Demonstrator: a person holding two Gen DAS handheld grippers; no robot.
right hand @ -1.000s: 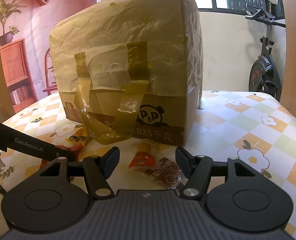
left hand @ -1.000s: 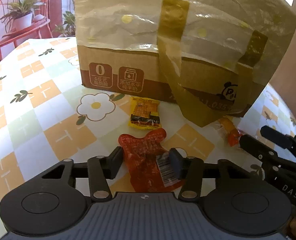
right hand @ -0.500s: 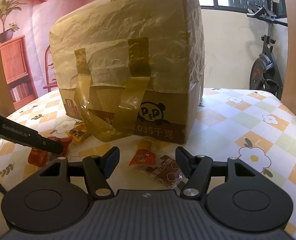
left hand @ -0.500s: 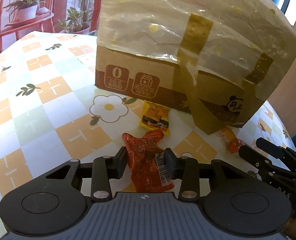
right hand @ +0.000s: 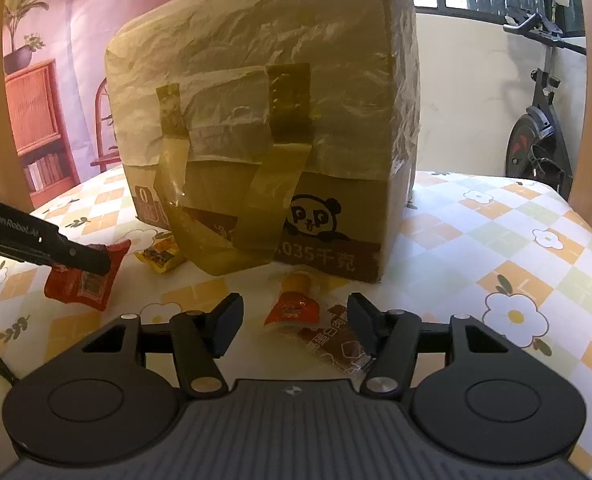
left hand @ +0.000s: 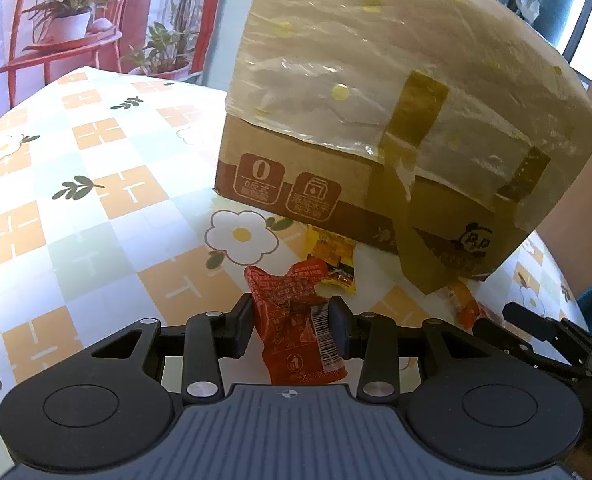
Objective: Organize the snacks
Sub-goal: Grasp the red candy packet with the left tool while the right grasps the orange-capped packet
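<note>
My left gripper (left hand: pixel 292 314) is shut on a red snack packet (left hand: pixel 286 286), which its pads squeeze at the middle. The right wrist view shows that gripper (right hand: pixel 92 260) at the left, with the red packet (right hand: pixel 78 286) hanging from its tip. My right gripper (right hand: pixel 296 314) is closing around an orange packet (right hand: pixel 292 308) lying on the table; its pads do not press on it. A brown clear-wrapped packet (right hand: pixel 335 346) lies by its right finger. A yellow packet (left hand: pixel 331 246) rests at the foot of the cardboard box (left hand: pixel 319 196), which has a yellowish plastic bag (right hand: pixel 264 80) pulled over it.
The flower-patterned tablecloth (left hand: pixel 76 200) spreads wide to the left of the box. The right gripper (left hand: pixel 535 336) shows at the lower right of the left wrist view. A red chair with a potted plant (left hand: pixel 64 28) stands beyond the table, and an exercise bike (right hand: pixel 535 132) stands at the back right.
My left jaws pinched in on the red packet, and that gripper has shifted across the table with it. The right jaws have narrowed a little around the orange packet.
</note>
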